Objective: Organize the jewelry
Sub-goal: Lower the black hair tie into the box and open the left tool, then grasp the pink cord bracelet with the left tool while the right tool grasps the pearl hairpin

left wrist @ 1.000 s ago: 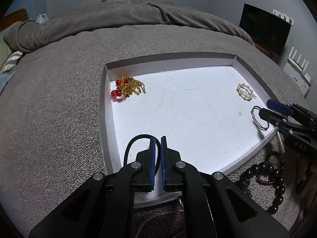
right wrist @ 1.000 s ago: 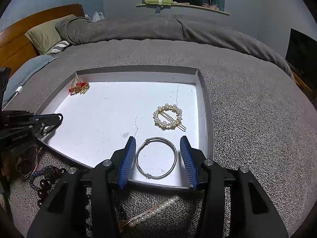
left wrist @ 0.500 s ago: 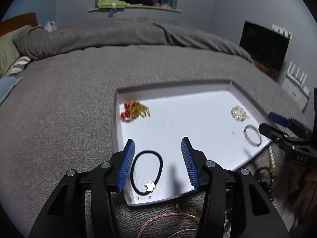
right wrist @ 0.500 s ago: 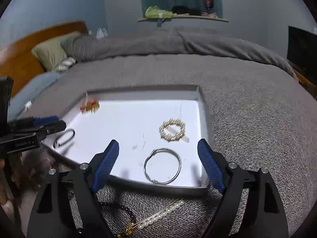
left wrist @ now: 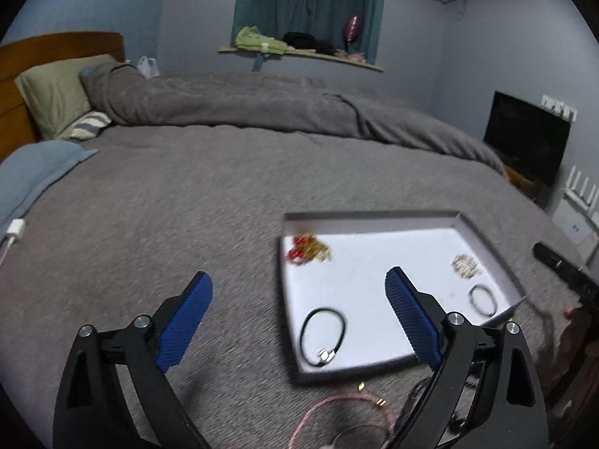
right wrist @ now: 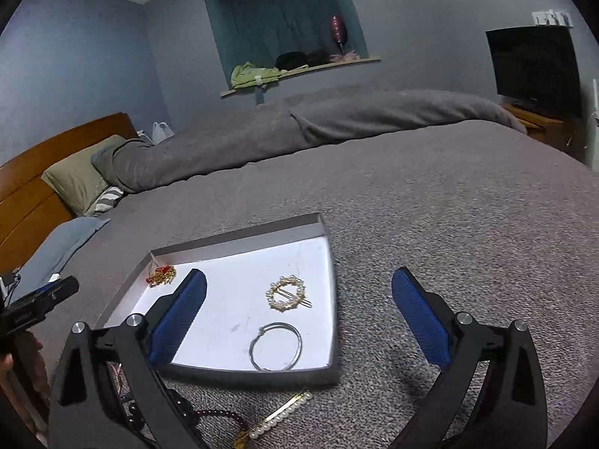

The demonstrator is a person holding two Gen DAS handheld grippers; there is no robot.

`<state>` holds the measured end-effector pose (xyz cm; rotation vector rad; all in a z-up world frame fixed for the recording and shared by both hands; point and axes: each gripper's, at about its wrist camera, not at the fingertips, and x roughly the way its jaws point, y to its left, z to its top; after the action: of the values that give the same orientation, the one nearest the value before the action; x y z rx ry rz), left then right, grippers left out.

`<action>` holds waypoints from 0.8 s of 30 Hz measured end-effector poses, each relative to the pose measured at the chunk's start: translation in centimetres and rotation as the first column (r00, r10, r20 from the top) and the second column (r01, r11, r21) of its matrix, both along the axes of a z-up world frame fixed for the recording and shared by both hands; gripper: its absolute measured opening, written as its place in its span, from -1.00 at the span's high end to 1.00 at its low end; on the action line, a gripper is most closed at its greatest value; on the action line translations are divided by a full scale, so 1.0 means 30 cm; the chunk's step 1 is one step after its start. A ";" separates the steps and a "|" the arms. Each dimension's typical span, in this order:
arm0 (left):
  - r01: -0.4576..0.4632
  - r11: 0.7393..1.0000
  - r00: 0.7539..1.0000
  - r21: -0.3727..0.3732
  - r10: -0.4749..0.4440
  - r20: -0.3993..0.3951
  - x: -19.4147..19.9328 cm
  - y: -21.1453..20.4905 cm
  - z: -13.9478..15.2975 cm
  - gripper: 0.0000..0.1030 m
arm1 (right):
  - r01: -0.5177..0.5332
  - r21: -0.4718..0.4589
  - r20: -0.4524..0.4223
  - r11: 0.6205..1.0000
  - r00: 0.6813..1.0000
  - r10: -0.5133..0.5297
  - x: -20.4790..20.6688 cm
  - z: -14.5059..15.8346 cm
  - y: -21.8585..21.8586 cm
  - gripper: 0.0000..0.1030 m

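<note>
Left gripper [left wrist: 299, 310]: jaws spread wide, nothing between the blue pads; lower centre of the left wrist view, above the grey bedspread [left wrist: 168, 194].
Right gripper [right wrist: 299, 310]: jaws spread wide, empty; lower centre of the right wrist view.
Tray [right wrist: 239, 249]: shallow, white floor, grey walls; lies on the bedspread, centre-left in the right wrist view.
Hair tie [left wrist: 322, 331]: black loop with a small metal charm; tray's near-left corner, left wrist view.
Silver bangle [right wrist: 276, 346]: inside the tray near its front wall.
Pearl ring clip [right wrist: 287, 294]: in the tray, just beyond the bangle.
Red and gold piece [right wrist: 161, 275]: tray's far-left corner.
Pearl bar clip [right wrist: 279, 413]: on the bedspread, outside the tray's front wall.
Dark bead strand [right wrist: 217, 415]: bottom left, beside the bar clip.
Pink cord [left wrist: 348, 411]: bottom edge of the left wrist view, blurred.
</note>
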<state>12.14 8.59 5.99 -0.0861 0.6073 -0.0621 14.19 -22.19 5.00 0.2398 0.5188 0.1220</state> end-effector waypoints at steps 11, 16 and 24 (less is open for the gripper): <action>-0.004 1.000 1.000 0.031 0.003 0.014 -0.118 0.010 -0.035 -0.83 | 0.038 -0.028 -0.010 0.999 0.999 -0.038 -0.138 -0.015 -0.041 -0.90; 0.047 0.999 0.999 0.015 -0.047 -0.019 -0.160 0.010 -0.072 -0.84 | 0.019 -0.043 -0.047 0.999 0.999 -0.021 -0.163 -0.046 -0.037 -0.90; 0.095 0.995 0.993 0.034 -0.093 -0.073 -0.226 0.032 -0.153 -0.84 | -0.049 -0.100 -0.145 0.994 0.989 0.034 -0.174 -0.111 0.002 -0.90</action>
<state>5.38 9.55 1.41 -0.0230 0.6839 -0.1391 8.95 -22.13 1.68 0.1368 0.6710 0.1189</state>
